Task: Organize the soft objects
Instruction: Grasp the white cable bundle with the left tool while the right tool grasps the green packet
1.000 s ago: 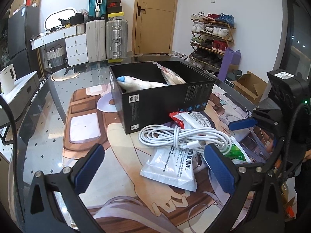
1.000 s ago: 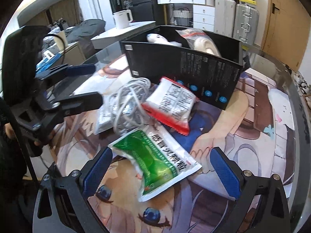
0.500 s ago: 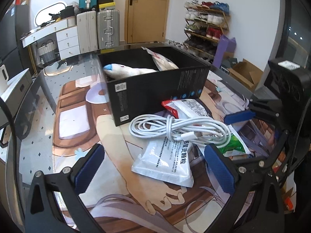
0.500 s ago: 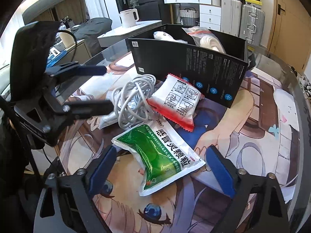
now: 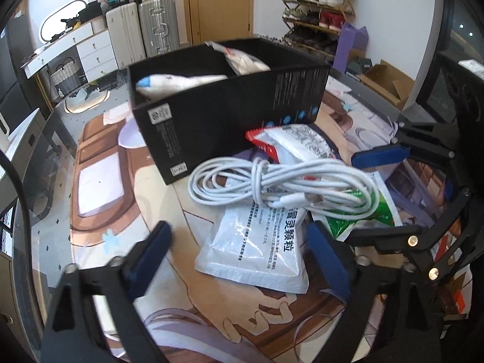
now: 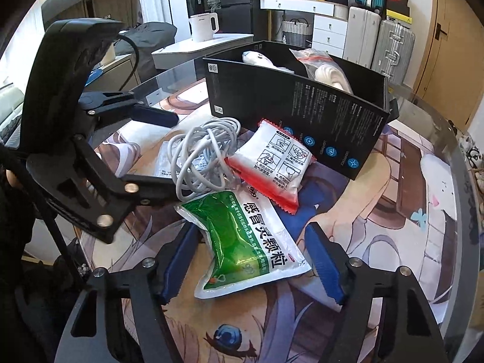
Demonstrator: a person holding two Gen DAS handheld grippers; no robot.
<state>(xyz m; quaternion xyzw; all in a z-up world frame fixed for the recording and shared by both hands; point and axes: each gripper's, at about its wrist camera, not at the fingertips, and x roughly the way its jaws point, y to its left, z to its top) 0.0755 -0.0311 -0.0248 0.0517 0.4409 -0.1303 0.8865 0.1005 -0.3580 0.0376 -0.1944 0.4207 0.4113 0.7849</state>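
Note:
A coiled white cable (image 5: pixel 281 187) (image 6: pixel 202 157) lies on top of a white medicine pouch (image 5: pixel 260 248). Beside it lie a green-and-white pouch (image 6: pixel 245 239) (image 5: pixel 363 211) and a red-edged white pouch (image 6: pixel 272 163) (image 5: pixel 296 145). A black box (image 5: pixel 230 112) (image 6: pixel 302 112) behind them holds a white plush toy (image 5: pixel 178 81) and a clear bag (image 5: pixel 245 60). My left gripper (image 5: pixel 239 257) is open around the white pouch's near end. My right gripper (image 6: pixel 251 260) is open around the green pouch.
The table (image 6: pixel 408 211) has a glass top over a cartoon mat, with a curved edge at right. A white side table with a kettle (image 6: pixel 205 27) stands at the back left. Suitcases (image 5: pixel 157 21), drawers and a shoe rack (image 5: pixel 317 6) line the walls.
Both grippers have moved forward and down toward the pile. The left now straddles the white pouch, the right straddles the green pouch, and both openings look narrower.

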